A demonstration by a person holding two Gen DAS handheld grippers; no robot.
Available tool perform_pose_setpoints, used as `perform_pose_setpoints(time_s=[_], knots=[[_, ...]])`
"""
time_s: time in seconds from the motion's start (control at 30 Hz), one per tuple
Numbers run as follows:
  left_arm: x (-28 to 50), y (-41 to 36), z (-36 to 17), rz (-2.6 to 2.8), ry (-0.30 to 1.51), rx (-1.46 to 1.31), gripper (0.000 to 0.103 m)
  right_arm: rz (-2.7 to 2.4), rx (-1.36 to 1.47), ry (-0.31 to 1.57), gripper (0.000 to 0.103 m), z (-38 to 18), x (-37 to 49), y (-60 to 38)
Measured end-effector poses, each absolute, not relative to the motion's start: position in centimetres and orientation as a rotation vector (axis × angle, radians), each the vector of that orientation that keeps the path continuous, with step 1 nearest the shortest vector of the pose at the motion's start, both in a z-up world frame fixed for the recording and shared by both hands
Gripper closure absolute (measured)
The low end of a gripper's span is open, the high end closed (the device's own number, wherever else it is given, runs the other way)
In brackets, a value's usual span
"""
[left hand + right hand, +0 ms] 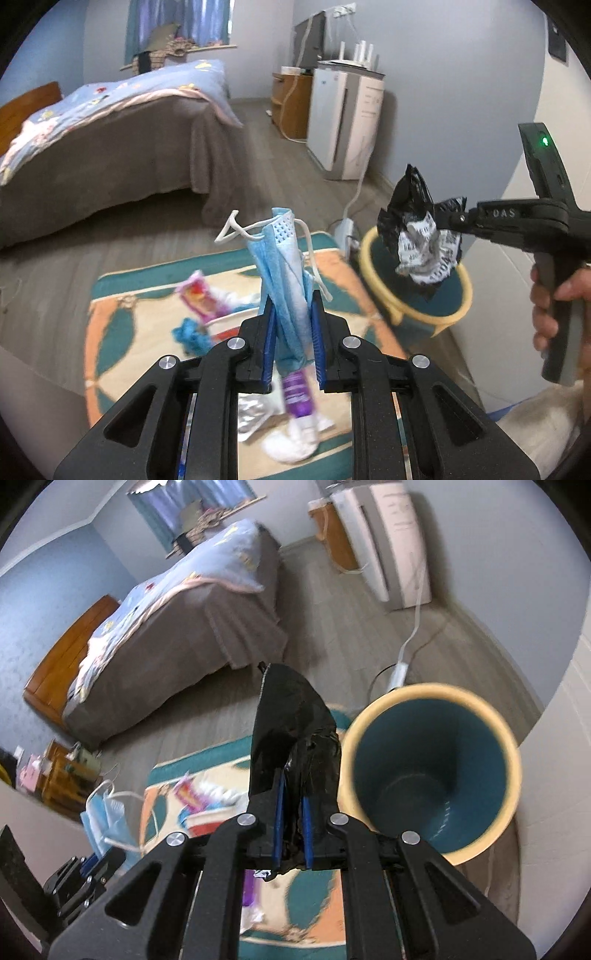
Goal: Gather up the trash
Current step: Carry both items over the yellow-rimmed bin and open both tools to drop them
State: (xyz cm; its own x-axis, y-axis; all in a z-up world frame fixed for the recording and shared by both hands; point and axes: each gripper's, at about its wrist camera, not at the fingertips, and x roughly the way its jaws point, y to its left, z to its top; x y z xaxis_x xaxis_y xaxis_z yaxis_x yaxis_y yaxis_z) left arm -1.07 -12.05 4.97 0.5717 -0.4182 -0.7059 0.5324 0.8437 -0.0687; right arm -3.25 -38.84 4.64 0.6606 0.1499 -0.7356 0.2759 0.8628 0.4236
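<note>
Left hand-held gripper (291,321) clenched a blue mask (282,266); right hand-held gripper (291,834) clenched a black wrapper (291,734), seemingly next needing release over the bin (432,771).

We see: home bedroom | bed (110,129) with quilt at 10 o'clock | curtained window (177,22) at 12 | wooden cabinet (290,103) and white appliance (345,122) at 1 | patterned rug (147,332) on wood-look floor (258,158)

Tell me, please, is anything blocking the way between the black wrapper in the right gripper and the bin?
Nothing visible does. The right gripper holds the black wrapper just beside the bin, whose mouth is open and looks empty inside.
</note>
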Motion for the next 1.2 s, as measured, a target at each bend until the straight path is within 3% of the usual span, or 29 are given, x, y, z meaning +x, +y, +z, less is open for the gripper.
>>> perform_pose_setpoints(time_s=[0.5, 0.83, 1.0, 1.1, 1.2], knots=[[-0.6, -25.3, 0.5, -0.747, 0.901, 0.305, 0.085, -0.233, 0.449, 0.875, 0.095, 1.6, -2.6, -45.9], [0.5, -30.2, -2.0, -0.813, 0.978, 0.307, 0.085, -0.329, 0.554, 1.019, 0.095, -4.4, -2.7, -50.1], [1.3, -32.1, -3.8, -0.807, 1.013, 0.320, 0.085, -0.320, 0.554, 1.014, 0.095, -4.4, -2.4, -50.0], [1.7, -33.0, -4.3, -0.804, 1.010, 0.340, 0.083, -0.328, 0.558, 1.009, 0.095, -4.3, -2.5, -50.1], [2.5, -33.5, -4.5, -0.809, 1.005, 0.318, 0.075, -0.325, 0.556, 1.003, 0.094, -4.0, -2.8, -49.9]])
